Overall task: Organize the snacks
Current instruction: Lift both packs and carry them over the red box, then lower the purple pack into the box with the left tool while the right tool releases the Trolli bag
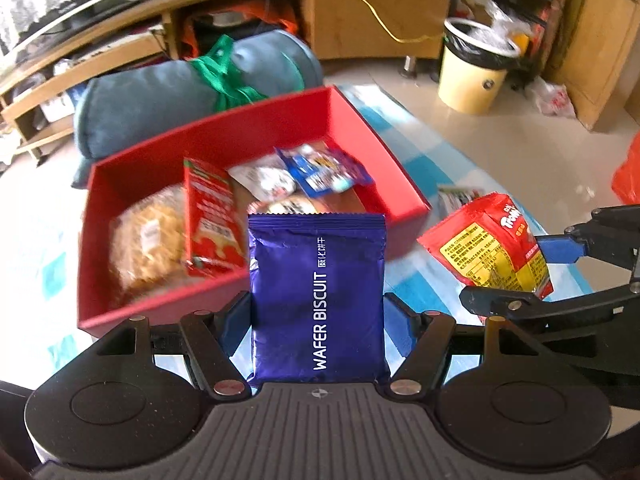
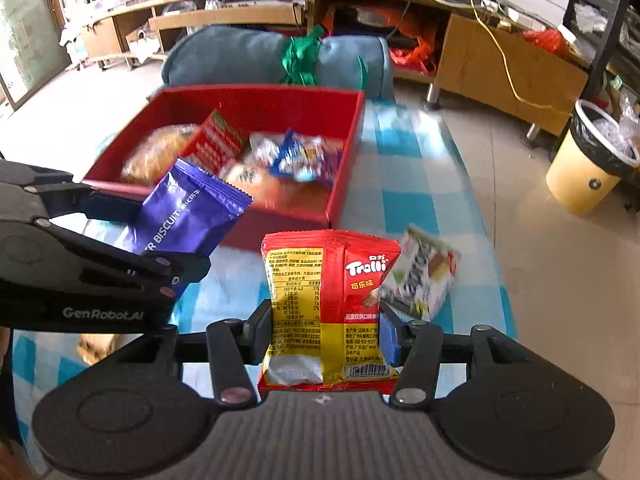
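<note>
Blue-checked surface (image 2: 404,184), red box (image 2: 340,184) already part filled. Left claw (image 1: 316,312) clamping purple wafer packet (image 1: 316,296), right claw (image 2: 324,328) clamping red gummy packet (image 2: 328,304), both near box; white packet (image 2: 424,276) beside box left.

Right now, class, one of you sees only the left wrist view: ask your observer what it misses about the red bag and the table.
Observer: The right gripper clamps the red bag by both side edges.
Operator: Any snack outside the red box?
Observer: One white and green packet lies on the checked cloth, beside the bag.
Operator: My own gripper?
Observer: The left gripper, holding the purple pack, has lettering on its side.
</note>
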The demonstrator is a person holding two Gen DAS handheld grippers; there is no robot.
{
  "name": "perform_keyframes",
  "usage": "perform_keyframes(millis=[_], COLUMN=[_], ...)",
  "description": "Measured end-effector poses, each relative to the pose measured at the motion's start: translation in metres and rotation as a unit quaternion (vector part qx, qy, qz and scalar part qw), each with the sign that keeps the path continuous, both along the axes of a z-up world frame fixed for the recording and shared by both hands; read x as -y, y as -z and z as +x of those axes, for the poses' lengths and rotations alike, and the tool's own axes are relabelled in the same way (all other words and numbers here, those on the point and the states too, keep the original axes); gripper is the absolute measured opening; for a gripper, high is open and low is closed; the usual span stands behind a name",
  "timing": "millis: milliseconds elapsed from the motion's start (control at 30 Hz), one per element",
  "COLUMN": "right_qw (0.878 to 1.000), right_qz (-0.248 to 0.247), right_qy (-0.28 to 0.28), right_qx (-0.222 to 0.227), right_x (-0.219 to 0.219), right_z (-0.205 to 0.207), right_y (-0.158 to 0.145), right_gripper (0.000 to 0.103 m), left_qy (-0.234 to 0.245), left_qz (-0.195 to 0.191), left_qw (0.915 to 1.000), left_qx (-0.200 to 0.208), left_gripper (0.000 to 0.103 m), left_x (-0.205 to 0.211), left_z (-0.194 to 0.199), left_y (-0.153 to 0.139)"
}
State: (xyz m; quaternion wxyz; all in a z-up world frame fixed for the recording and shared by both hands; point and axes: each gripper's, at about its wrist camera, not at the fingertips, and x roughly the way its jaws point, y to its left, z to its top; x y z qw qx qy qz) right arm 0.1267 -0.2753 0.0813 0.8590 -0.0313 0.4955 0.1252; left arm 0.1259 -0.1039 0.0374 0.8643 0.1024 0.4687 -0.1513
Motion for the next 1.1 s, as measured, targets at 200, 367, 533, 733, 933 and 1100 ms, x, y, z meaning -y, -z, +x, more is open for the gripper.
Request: perform_keyframes(millis=[200, 367, 533, 733, 933, 1100], right_qw=[1.000, 0.999, 0.999, 0.999, 0.999, 0.999], right_qz=[0.001, 0.006, 0.010, 0.010, 0.003, -0.001], right_qy=[-0.001, -0.001, 0.002, 0.002, -0.001, -0.001], right_qx=[0.026, 0.040, 0.047, 0.052, 0.045, 0.037], right_x=[-0.009, -0.016, -0.020, -0.029, -0.039, -0.046], right_z=[0.020, 0.038, 0.053, 0.076, 0.099, 0.111], right_y=[-0.014, -0.021, -0.024, -0.023, -0.010, 0.000], right_gripper=[0.046, 0.046, 0.046, 0.046, 0.046, 0.046], left_qy=[-0.023, -0.040, -0.052, -0.070, -0.090, -0.102], left_qz=[-0.008, -0.010, -0.005, -0.002, 0.005, 0.009], left_qw=[0.9996, 0.9987, 0.9977, 0.9961, 0.9947, 0.9939], left_qx=[0.017, 0.031, 0.044, 0.054, 0.049, 0.041], left_gripper=[0.075, 0.075, 0.075, 0.075, 0.075, 0.075], left_x=[-0.009, -0.016, -0.020, -0.026, -0.032, -0.037], left_z=[0.016, 0.029, 0.042, 0.060, 0.081, 0.092], left_y=[-0.013, -0.021, -0.026, -0.027, -0.017, -0.009])
